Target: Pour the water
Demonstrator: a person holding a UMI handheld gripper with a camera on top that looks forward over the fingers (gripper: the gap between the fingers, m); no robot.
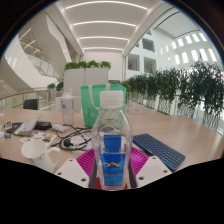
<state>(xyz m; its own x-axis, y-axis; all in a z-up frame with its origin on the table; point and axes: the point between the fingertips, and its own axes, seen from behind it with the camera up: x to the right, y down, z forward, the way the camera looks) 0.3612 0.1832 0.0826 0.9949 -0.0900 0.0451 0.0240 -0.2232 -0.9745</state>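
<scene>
A clear plastic water bottle (111, 140) with a white cap and a blue label stands upright between my fingers. My gripper (111, 165) is shut on the bottle, its pink pads (87, 162) pressing on the labelled body from both sides. A white paper cup (36, 151) lies to the left of the bottle on the wooden table (185, 130), next to some cables. The bottle's base is hidden below the fingers.
A dark keyboard (160, 150) lies just right of the bottle. Black cables and glasses (72, 141) sit left of it. Farther back stand a clear container with a green lid (97, 105), a laptop (27, 124) and small items. Potted plants (180, 92) line the right side.
</scene>
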